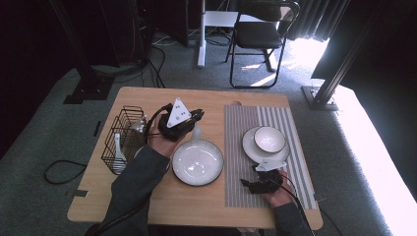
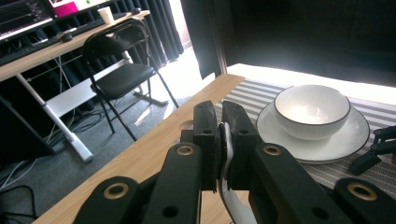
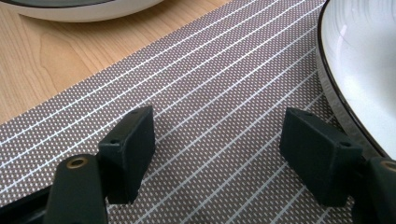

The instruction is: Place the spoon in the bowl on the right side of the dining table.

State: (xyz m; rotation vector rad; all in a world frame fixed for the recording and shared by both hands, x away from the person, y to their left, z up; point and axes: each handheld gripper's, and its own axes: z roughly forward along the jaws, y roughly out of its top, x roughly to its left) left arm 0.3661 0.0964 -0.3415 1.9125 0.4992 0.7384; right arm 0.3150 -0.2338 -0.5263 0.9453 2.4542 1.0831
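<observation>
Evidently left gripper (image 1: 195, 118) clamps white ceramic spoon (image 1: 196, 133) by handle, bowl end hanging over far rim of large white dark-rimmed plate (image 1: 197, 162) at table middle, likely carried from black wire basket (image 1: 123, 139) by left edge. Right gripper (image 3: 219, 154) rests wide open, empty, on striped grey placemat (image 3: 205, 93) beside small white bowl on saucer (image 1: 269, 139).

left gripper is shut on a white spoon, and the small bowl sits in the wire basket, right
Not quite. The left gripper is shut on the white spoon, but the small bowl sits on a plate on the striped mat, not in the wire basket. The high view shows it.
</observation>
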